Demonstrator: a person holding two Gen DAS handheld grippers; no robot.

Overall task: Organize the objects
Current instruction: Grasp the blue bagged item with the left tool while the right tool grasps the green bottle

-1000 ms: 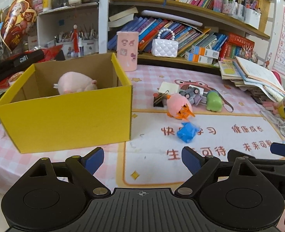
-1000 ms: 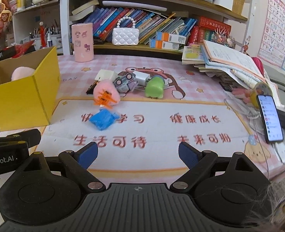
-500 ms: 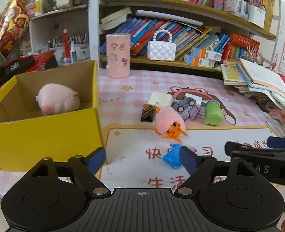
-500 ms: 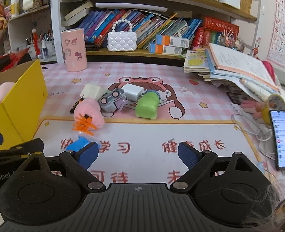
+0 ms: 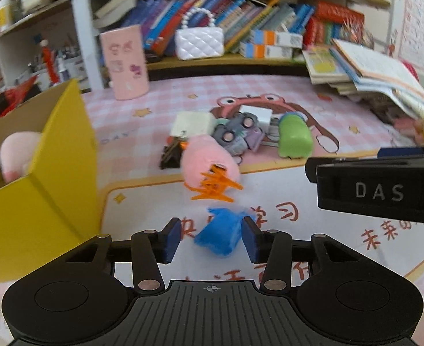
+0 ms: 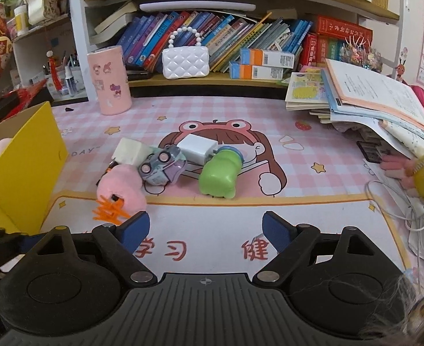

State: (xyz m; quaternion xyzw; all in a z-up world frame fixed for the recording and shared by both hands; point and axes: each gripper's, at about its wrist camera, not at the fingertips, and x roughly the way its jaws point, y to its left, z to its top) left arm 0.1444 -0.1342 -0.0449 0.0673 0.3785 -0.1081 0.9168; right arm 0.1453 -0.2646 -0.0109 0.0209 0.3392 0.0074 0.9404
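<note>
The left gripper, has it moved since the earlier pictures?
Yes. The left gripper has come forward, away from the yellow box, to the blue toy, and its jaws have just been closing around it.

The mat (image 6: 212, 225) lies bare ahead of the right gripper (image 6: 206, 229). Beyond it the green toy (image 6: 217, 177), toy car (image 6: 161, 167) and pink plush (image 6: 122, 189) crowd together. The yellow box (image 5: 53, 178) walls off the left.

Small blue toy (image 5: 219, 235) sits on the printed mat, near the yellow box (image 5: 65, 155). Behind it a pink plush with orange legs (image 5: 209, 164), then a grey toy car (image 6: 160, 165) and green toy (image 6: 219, 177), bunched close together.
</note>
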